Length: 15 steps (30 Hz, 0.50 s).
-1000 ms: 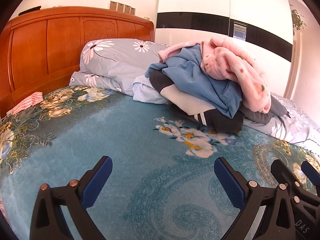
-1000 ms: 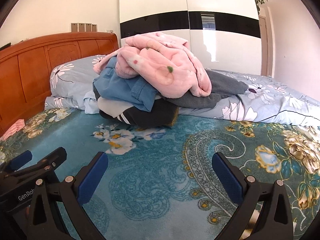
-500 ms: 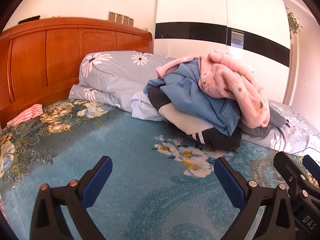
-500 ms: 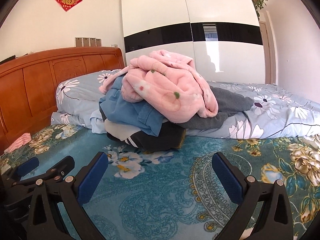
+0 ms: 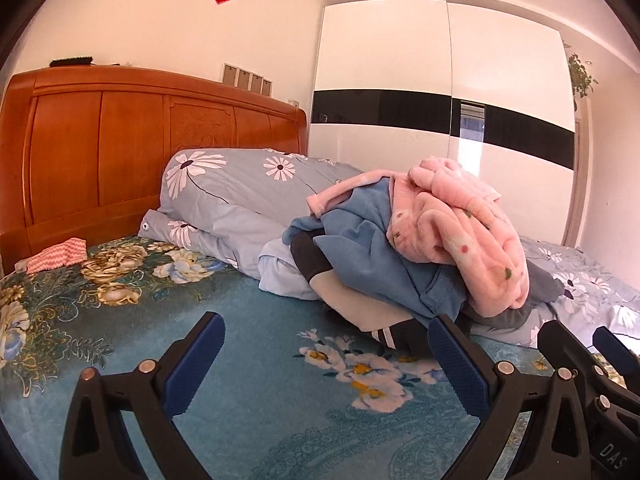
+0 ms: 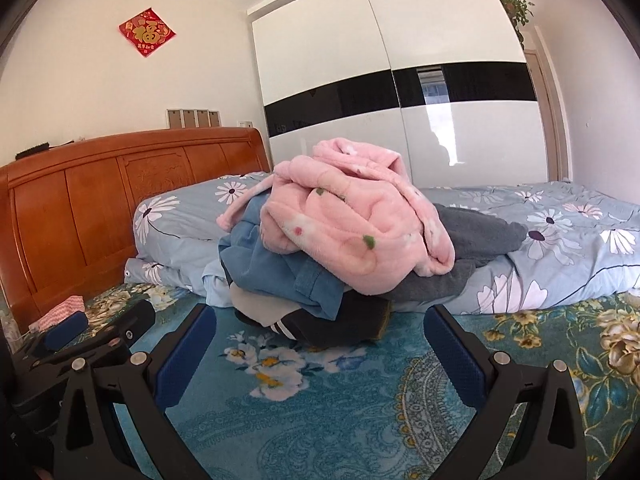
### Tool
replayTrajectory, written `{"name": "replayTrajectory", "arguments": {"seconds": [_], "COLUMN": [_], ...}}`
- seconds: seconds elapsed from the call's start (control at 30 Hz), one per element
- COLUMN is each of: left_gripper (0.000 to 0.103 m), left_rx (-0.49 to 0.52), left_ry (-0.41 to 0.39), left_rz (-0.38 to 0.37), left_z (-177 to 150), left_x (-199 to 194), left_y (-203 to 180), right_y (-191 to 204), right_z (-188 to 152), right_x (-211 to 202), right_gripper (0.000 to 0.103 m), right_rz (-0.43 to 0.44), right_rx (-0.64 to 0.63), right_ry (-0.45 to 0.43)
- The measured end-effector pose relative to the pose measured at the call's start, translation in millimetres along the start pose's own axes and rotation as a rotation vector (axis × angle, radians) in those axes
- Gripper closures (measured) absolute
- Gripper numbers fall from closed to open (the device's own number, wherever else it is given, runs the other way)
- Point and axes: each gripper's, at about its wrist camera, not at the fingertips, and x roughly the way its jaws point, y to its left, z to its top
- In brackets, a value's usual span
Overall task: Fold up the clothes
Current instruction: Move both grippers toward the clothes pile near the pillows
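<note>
A heap of clothes lies on the bed ahead of both grippers. On top sits a fluffy pink garment [image 5: 460,232] [image 6: 352,232]. Under it are a blue garment [image 5: 372,248] [image 6: 276,268], a cream piece [image 5: 360,308] and a black piece with white stripes [image 6: 340,328]. A dark grey garment [image 6: 476,236] lies behind to the right. My left gripper [image 5: 326,360] is open over the teal floral bedspread [image 5: 256,400] [image 6: 332,420], short of the heap. My right gripper [image 6: 320,350] is open too, with nothing between its fingers, the heap just beyond it.
A wooden headboard [image 5: 120,152] stands at the left. Grey daisy-print pillows and quilt [image 5: 240,188] [image 6: 560,248] lie behind the heap. A small pink zigzag cloth [image 5: 60,258] rests near the headboard. A white wardrobe [image 6: 400,100] fills the back wall.
Both grippers have tilted up and come lower toward the bed, so the heap sits lower in each view and more wall and ceiling show. Both stay open.
</note>
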Motion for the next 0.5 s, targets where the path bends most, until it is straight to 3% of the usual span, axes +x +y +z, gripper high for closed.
{"name": "replayTrajectory", "arguments": {"seconds": [0.17, 0.5], "left_gripper": [0.0, 0.0], "left_rx": [0.034, 0.02], "left_ry": [0.006, 0.007], "left_rz": [0.017, -0.005], "left_z": [-5, -19], "left_x": [2, 9], "left_y": [-11, -22], "right_y": [-7, -25], "right_z": [-6, -14], "right_x": [0, 5], "right_gripper": [0.0, 0.0], "right_rz": [-0.013, 0.06], "right_rx": [-0.018, -0.011], "right_ry": [-0.014, -0.024]}}
